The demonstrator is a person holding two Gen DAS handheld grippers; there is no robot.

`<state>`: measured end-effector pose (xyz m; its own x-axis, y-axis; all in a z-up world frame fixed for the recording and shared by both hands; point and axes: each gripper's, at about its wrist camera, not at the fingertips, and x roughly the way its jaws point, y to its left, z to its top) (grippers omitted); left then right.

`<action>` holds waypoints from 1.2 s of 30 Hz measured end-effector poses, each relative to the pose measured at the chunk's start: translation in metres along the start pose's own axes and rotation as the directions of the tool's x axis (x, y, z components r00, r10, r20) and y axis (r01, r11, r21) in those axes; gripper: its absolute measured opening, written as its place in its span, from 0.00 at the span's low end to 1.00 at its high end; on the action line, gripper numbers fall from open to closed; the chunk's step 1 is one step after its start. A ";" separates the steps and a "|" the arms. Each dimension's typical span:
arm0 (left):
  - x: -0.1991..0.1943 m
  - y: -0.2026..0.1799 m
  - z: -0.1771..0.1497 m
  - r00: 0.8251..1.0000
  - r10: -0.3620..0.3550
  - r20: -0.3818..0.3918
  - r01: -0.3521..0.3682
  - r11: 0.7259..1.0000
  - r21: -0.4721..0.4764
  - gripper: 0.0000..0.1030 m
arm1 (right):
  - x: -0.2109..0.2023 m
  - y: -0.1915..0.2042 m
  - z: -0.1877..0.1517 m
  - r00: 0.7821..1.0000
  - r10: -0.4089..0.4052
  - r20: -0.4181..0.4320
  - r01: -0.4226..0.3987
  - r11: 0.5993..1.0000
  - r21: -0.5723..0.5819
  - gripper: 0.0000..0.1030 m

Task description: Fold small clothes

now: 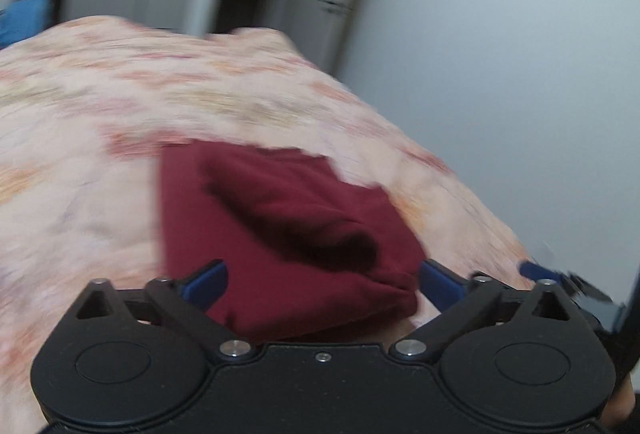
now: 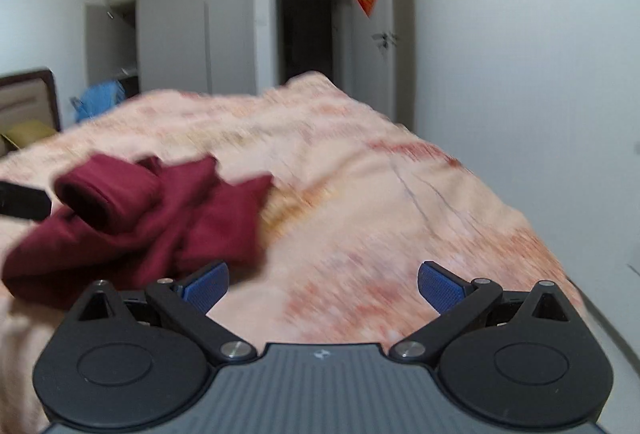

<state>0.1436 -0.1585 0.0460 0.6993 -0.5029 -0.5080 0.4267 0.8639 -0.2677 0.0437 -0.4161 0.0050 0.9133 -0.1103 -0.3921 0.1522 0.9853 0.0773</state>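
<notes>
The left gripper (image 1: 322, 284) has its blue pads spread wide and grips nothing; the dark red cotton garment (image 1: 288, 234) lies just in front, between the fingers. The right gripper (image 2: 322, 284) is also wide open and empty, above the peach patterned bedspread (image 2: 380, 202). The garment is crumpled on this bedspread, one sleeve rolled like a tube.
</notes>
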 end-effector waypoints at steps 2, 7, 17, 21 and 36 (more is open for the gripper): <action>-0.012 0.015 0.001 0.996 0.084 0.015 -0.083 0.995 -0.057 0.99 | 0.000 0.009 0.007 0.998 0.051 0.021 -0.051 0.999 -0.003 1.00; -0.023 0.056 0.000 0.947 0.320 -0.017 -0.318 0.933 -0.167 0.99 | 0.005 0.042 0.022 0.976 0.204 0.081 -0.203 0.979 -0.021 1.00; -0.022 0.087 -0.008 0.912 0.400 -0.089 -0.408 0.874 -0.264 0.99 | 0.042 0.138 0.043 0.940 0.341 0.026 -0.329 0.922 -0.207 0.97; -0.015 0.083 -0.007 0.919 0.382 -0.093 -0.393 0.881 -0.263 0.99 | 0.053 0.148 0.046 0.945 0.327 0.003 -0.320 0.927 -0.195 0.67; 0.017 0.061 -0.016 0.942 0.307 -0.137 -0.331 0.917 -0.222 0.99 | 0.056 0.009 0.028 0.998 0.060 -0.028 -0.053 0.973 0.223 0.12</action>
<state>0.1723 -0.1140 0.0076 0.7108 -0.2044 -0.6731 0.0327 0.9654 -0.2587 0.1067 -0.4174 0.0091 0.9097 -0.0467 -0.4126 0.1844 0.9357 0.3007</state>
